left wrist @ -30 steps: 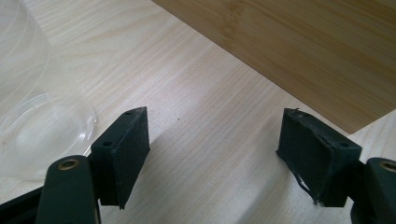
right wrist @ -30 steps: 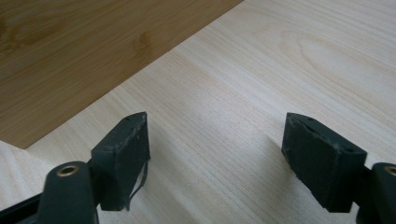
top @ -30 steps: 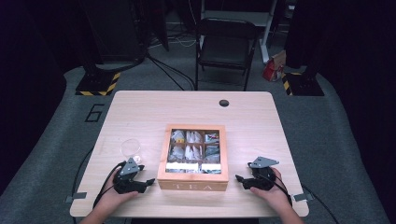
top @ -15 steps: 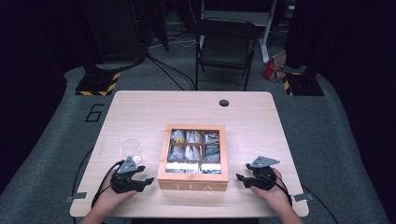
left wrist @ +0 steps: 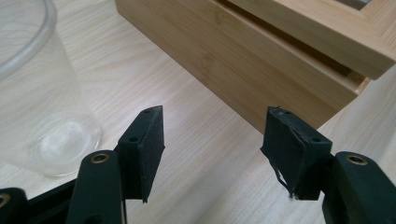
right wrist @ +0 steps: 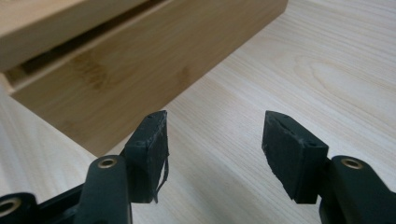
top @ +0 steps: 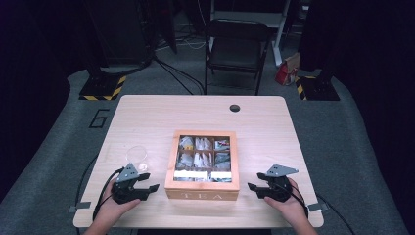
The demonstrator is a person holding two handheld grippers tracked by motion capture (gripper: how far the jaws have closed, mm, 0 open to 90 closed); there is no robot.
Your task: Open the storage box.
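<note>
A wooden tea box (top: 201,195) with a glass lid and several compartments of tea bags sits at the front middle of the table. Left of it stands a clear plastic cup (top: 137,156). My left gripper (top: 150,182) is by the box's left front corner, in front of the cup, and points at the box. It is open; its jaws have just been closing with nothing between them. In the left gripper view the left gripper (left wrist: 215,140) faces the box (left wrist: 261,60), with the cup (left wrist: 37,93) at its left. My right gripper (top: 254,186) is open off the box's right side. Its jaws have also been closing on nothing; the right gripper (right wrist: 215,140) faces the box wall (right wrist: 140,65).
The light wooden table (top: 274,132) has a round cable hole (top: 235,107) near its far edge. A black folding chair (top: 237,49) stands behind it. Cables trail from both grippers over the front edge. A red bag (top: 286,71) lies on the floor at the back right.
Both pairs of jaws stand narrower than a second ago. The left gripper has shifted slightly; the right hand has kept still.
</note>
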